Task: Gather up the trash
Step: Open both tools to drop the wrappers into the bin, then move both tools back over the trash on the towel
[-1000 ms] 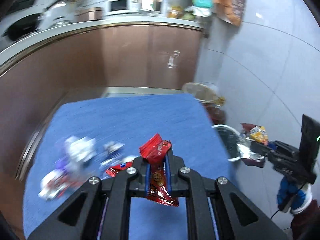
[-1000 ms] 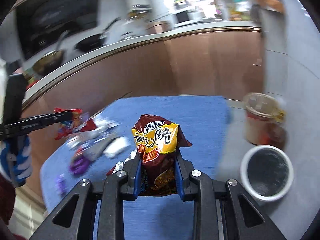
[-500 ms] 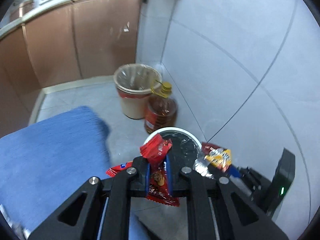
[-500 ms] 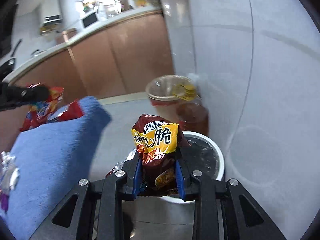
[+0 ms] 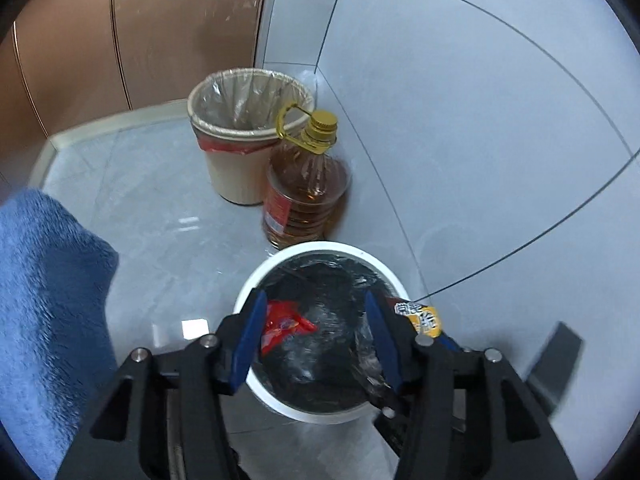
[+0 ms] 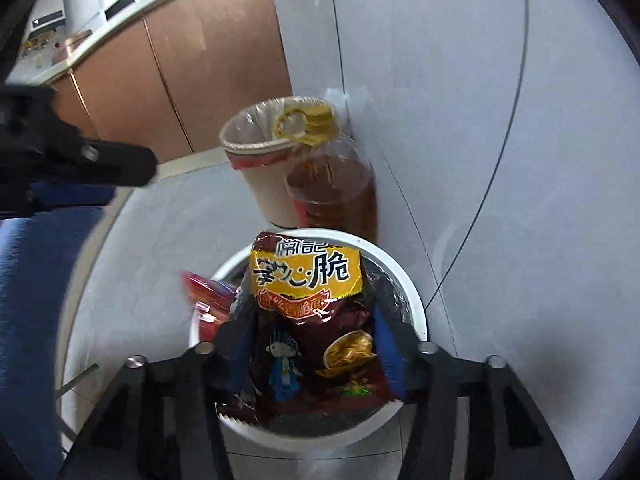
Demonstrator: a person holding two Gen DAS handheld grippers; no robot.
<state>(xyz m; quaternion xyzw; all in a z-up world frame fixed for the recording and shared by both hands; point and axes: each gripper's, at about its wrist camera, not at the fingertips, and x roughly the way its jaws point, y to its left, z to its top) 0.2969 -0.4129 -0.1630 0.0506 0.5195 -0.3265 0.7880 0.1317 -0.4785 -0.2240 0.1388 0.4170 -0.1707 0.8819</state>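
Observation:
My left gripper [image 5: 316, 320] hangs over the white bin [image 5: 320, 246] with its black liner. Its jaws are opening. The red wrapper [image 5: 284, 324] has slipped free of the pads and drops beside the left finger into the bin. My right gripper [image 6: 314, 340] is over the same white bin [image 6: 416, 308], and its jaws are opening too. The brown snack bag [image 6: 308, 312] with a yellow band sits loosely between them, spread out above the liner. The red wrapper [image 6: 208, 292] shows at the bin's left rim. The snack bag [image 5: 422, 318] peeks out behind the left gripper's right finger.
A beige bin [image 5: 240, 120] with a clear liner and an oil bottle [image 5: 308, 192] with a yellow cap stand just behind the white bin, against the tiled wall [image 5: 460, 100]. The blue cloth [image 5: 48, 300] covers a table edge on the left. Brown cabinets [image 5: 140, 32] line the back.
Both grippers swung from above the blue cloth to right over the white bin and sank toward it. Both pairs of jaws widened. The red wrapper left the left jaws.

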